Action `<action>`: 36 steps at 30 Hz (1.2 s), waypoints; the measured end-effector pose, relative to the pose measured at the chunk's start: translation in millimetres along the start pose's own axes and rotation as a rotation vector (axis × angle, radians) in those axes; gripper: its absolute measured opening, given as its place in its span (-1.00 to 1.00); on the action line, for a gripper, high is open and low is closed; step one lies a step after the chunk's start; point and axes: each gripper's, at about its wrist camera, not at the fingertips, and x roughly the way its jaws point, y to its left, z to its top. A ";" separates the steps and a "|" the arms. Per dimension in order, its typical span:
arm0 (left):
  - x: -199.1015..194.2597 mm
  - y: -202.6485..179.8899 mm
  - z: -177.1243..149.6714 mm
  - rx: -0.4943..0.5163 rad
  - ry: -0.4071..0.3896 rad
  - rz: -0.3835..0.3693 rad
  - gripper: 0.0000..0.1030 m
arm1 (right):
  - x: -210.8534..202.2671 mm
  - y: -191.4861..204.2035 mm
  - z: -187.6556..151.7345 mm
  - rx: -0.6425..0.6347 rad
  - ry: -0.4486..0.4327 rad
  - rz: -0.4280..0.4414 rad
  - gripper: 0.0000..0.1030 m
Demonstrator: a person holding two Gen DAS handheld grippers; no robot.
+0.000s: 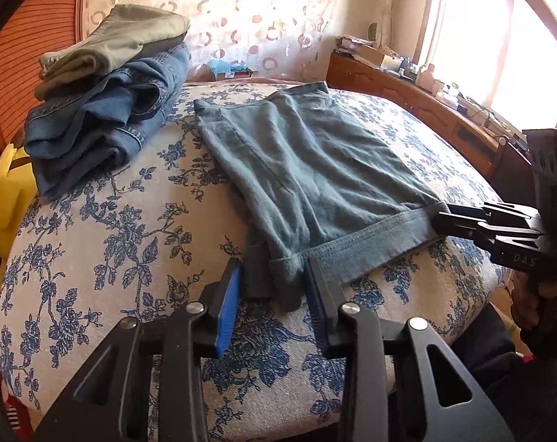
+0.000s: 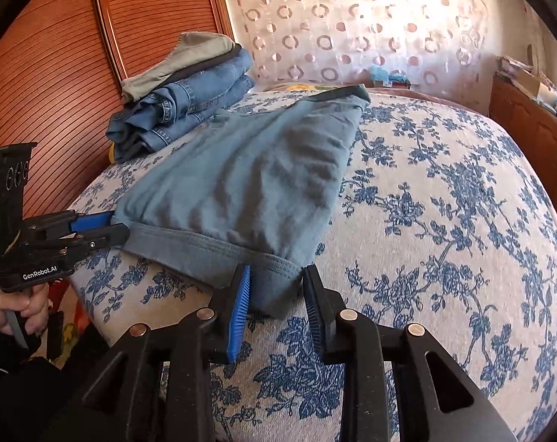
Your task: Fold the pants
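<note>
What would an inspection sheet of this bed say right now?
Surface: bed, floral cover.
Job's things: pants lying flat, banded edge nearest.
Clutter: stack of folded jeans and khaki trousers at far left; yellow thing beside the bed.
Grippers: left gripper and right gripper both open, fingers straddling a near pants corner each.
Cables: nothing seen.
Surroundings: curtain, window, cluttered sideboard, wooden panel.

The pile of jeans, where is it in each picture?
Left wrist view: the pile of jeans is upper left, left of the teal pants.
Right wrist view: the pile is upper left of centre, behind the pants.
Shared landmark: the circle-patterned curtain.
</note>
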 end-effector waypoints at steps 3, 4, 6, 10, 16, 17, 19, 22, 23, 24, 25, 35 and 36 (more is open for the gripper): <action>0.4 -1.8 -0.6 0.008 -0.003 0.002 -0.32 | -0.7 -0.1 -0.8 0.005 0.001 -0.002 -0.42; 0.3 -1.2 -0.2 0.005 -0.004 -0.001 -0.33 | -0.6 0.2 -0.5 0.006 0.001 -0.003 -0.42; 1.2 -1.6 0.2 0.006 -0.004 -0.009 -0.39 | 0.0 -0.1 -1.1 0.004 0.000 -0.004 -0.42; 1.0 -1.0 0.8 0.000 -0.009 -0.011 -0.48 | 0.0 -2.2 -2.2 0.008 -0.005 0.004 -0.42; 0.3 -1.2 -0.2 -0.007 -0.019 -0.029 -0.69 | 0.3 -2.6 -0.9 0.006 0.009 0.019 -0.55; -1.2 -1.8 -0.8 -0.008 -0.017 -0.035 -0.72 | -0.6 -2.1 -0.3 0.004 0.006 0.020 -0.63; -5.3 -3.3 -0.8 -0.008 -0.010 -0.047 -0.76 | -3.2 -1.2 0.9 -0.002 0.005 0.032 -0.71; -15.1 -5.1 -1.8 -0.005 -0.016 -0.059 -0.77 | -9.6 0.1 2.0 -0.012 0.004 0.050 -0.75; -20.4 -5.6 -2.9 -0.006 -0.020 -0.065 -0.77 | -12.6 0.8 1.6 -0.013 0.004 0.057 -0.75; -24.6 -6.0 -4.5 -0.005 -0.021 -0.068 -0.77 | -15.8 1.8 0.8 -0.015 0.007 0.066 -0.76; -28.0 -6.4 -5.5 -0.002 -0.021 -0.068 -0.77 | -20.1 2.8 -0.4 -0.020 0.010 0.077 -0.76; -63.0 -9.4 -3.6 -0.014 -0.065 -0.102 -0.77 | -64.3 3.0 -4.6 -0.005 -0.048 0.138 -0.76; -64.9 -9.0 -1.6 -0.020 -0.073 -0.102 -0.77 | -67.2 2.5 -3.1 -0.007 -0.057 0.139 -0.76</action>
